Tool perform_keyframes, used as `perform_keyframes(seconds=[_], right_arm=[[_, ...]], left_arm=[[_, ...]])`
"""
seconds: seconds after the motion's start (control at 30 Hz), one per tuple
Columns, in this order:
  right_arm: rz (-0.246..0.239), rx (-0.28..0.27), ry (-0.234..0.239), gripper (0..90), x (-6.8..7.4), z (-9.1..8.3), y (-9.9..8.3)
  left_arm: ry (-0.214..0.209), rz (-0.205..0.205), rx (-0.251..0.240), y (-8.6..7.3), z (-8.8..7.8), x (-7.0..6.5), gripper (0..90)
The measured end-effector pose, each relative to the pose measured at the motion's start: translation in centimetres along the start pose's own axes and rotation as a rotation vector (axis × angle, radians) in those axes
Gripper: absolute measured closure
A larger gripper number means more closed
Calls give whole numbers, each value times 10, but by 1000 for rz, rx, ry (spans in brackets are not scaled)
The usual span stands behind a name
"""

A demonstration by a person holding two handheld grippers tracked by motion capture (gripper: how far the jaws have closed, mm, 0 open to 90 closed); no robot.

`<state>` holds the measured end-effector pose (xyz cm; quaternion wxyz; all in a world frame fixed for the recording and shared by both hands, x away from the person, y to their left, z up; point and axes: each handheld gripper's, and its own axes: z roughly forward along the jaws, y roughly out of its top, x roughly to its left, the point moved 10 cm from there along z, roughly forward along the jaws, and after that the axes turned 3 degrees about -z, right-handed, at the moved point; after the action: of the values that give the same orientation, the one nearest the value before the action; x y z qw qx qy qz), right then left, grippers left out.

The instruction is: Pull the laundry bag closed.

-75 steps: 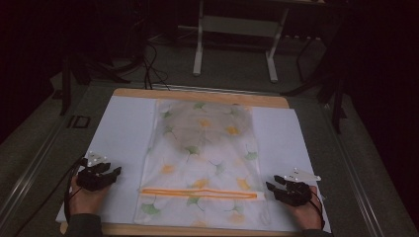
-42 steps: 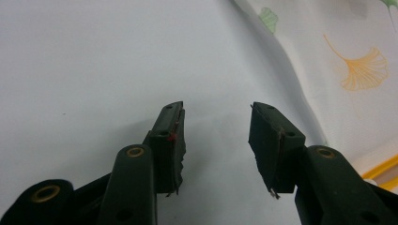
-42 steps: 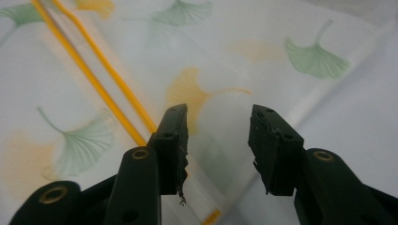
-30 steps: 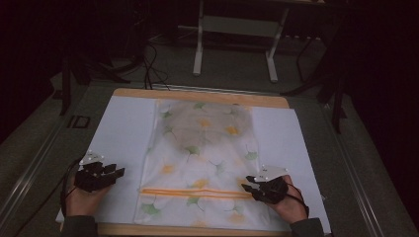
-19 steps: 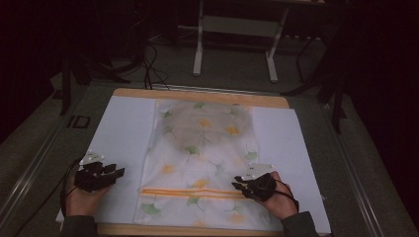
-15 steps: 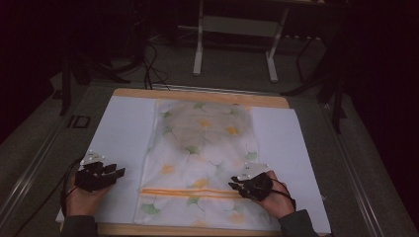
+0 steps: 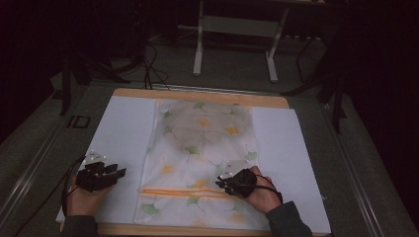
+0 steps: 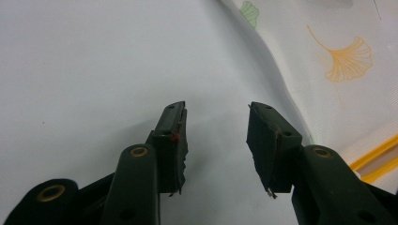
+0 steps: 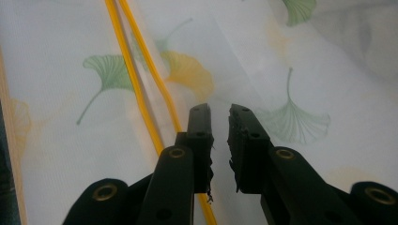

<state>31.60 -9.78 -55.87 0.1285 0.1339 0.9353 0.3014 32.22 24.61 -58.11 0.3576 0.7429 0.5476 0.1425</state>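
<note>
a thin cloth (image 7: pixel 202 163) printed with green and orange ginkgo leaves lies flat down the middle of the table (image 7: pixel 197 94), reaching from near the far edge to near the near edge, over a white sheet (image 7: pixel 123 133) that covers the tabletop. a pair of orange stripes (image 7: pixel 183 191) runs across the cloth close to its near end.

the right tongs (image 7: pixel 223 180) sit over the cloth near the near edge, just beyond the stripes, pointing toward the left side of the table. their jaws have just been closing and now stand with only a narrow gap; in the right gripper view (image 9: pixel 219 117) the cloth lies beneath the tips, with no fold caught between the pads, so they are released rather than gripping.

the left tongs (image 7: pixel 116 173) rest over the white sheet near the near left corner, just beside the cloth's left edge and not touching it. in the left gripper view (image 8: pixel 216 122) their jaws stand wide apart with nothing between them.
</note>
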Motion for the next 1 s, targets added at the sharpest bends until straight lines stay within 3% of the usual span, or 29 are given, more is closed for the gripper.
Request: perform_keyframes(seconds=[0.43,1.0], right_arm=[[-83,31,46,789,19,24,36],[-140,37,92,786,36,49,71]], left_arm=[[3,-5,-2,0,-2,2,579],[1,3,2,1,-2,1,579]])
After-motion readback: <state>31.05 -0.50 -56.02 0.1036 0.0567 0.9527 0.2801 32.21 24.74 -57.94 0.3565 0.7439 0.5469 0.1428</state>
